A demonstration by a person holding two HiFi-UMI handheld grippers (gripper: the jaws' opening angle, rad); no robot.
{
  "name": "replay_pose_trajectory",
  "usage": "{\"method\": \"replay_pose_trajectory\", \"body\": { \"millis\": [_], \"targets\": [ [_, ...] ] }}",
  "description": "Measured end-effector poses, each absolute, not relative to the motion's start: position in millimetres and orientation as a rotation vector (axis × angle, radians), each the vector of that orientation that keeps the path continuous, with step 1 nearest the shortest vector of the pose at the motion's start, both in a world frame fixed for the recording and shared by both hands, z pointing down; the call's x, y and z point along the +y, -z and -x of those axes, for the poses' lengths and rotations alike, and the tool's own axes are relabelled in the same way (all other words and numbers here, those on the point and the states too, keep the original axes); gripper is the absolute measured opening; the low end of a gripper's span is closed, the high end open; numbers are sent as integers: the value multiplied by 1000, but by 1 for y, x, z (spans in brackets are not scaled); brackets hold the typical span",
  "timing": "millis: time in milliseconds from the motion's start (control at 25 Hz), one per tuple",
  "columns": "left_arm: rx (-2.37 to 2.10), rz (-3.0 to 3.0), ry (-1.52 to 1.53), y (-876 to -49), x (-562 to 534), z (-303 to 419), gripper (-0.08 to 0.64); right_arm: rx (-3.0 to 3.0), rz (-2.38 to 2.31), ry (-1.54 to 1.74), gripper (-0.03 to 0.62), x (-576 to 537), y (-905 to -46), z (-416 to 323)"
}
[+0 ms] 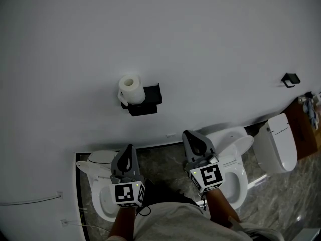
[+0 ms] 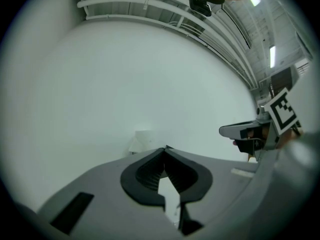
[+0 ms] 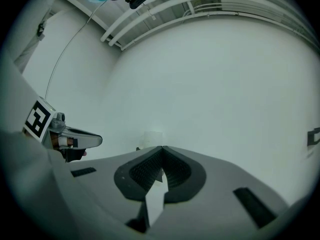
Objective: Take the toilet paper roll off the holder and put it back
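1. We see the toilet paper roll (image 1: pixel 131 88) seated on the black holder (image 1: pixel 149 100), at the end farthest from the holder's wall bracket, with a short loose tail hanging under it.
2. The left gripper (image 1: pixel 131 146) has its jaws pressed together with nothing between them. So does the right gripper (image 1: pixel 186 133). Both sit below the holder and well apart from it, one to either side.
3. With the roll on the holder, this could be the roll waiting to come off or already put back. We cannot tell which.
4. If the roll is handled from here, soft paper may crush or unwind under a hard pinch, and the loose tail could snag on the holder.
5. A weak grip could drop the roll. A toilet (image 1: pixel 95 160) stands below the holder, so we judge it could land there.
6. A roll slid on only partway could tip off the holder's open end.
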State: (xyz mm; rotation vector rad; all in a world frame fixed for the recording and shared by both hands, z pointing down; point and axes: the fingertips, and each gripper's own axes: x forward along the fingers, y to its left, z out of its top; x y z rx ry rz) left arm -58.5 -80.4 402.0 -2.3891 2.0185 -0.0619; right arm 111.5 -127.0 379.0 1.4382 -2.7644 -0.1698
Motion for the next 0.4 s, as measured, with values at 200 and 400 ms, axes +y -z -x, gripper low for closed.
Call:
{"method": "replay_pose_trajectory", "body": {
  "millis": [200, 400],
  "targets": [
    [2021, 2374, 52, -398, -81, 59, 11, -2769, -1441, 181, 5, -129, -375, -113],
    [2032, 2366, 50, -397, -81, 59, 11, -2772, -1447, 188, 5, -128, -371, -117]
  ]
}}
